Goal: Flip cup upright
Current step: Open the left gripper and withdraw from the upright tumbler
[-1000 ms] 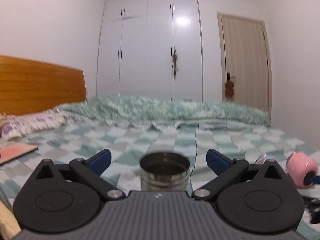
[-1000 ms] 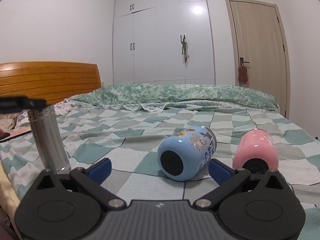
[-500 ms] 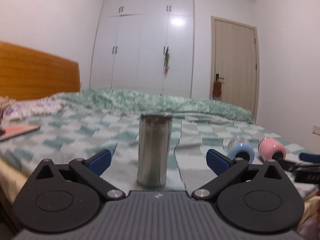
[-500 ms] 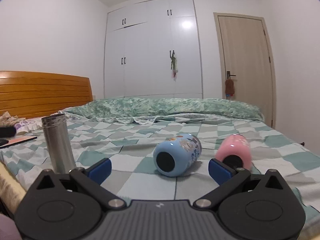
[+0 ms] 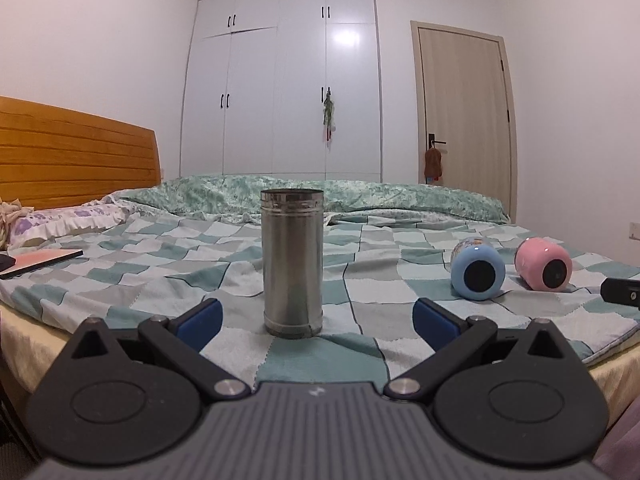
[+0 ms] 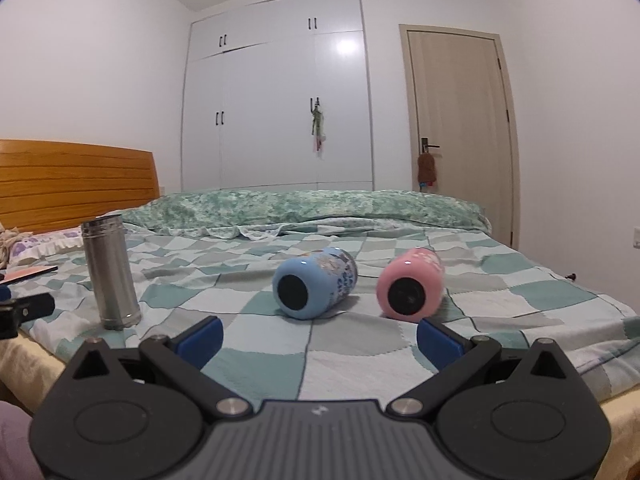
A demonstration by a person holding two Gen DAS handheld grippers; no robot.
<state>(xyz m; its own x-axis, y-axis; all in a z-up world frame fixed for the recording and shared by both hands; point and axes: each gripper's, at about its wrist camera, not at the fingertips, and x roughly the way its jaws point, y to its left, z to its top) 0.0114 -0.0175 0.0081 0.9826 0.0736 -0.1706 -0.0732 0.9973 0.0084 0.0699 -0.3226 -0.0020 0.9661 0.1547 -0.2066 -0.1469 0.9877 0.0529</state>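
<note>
A steel cup [image 5: 292,263] stands upright on the checked bedspread, straight ahead of my left gripper [image 5: 318,318], which is open and empty, a short way back from it. The cup also shows at the left in the right wrist view [image 6: 111,271]. A blue cup [image 6: 315,288] and a pink cup [image 6: 412,289] lie on their sides, bases toward me. My right gripper [image 6: 319,336] is open and empty, near the bed's front edge, short of both lying cups. The blue cup [image 5: 477,268] and pink cup [image 5: 543,264] show at the right in the left wrist view.
The checked bedspread [image 6: 260,360] covers the bed. A wooden headboard [image 5: 72,160] is at the left, a pink book [image 5: 38,260] and pillow [image 5: 60,222] near it. A folded green quilt [image 6: 312,208] lies at the back. Wardrobe and door stand behind.
My left gripper has pulled back and down from the steel cup, which stands upright on its own. My right gripper has also drawn back from the lying cups.
</note>
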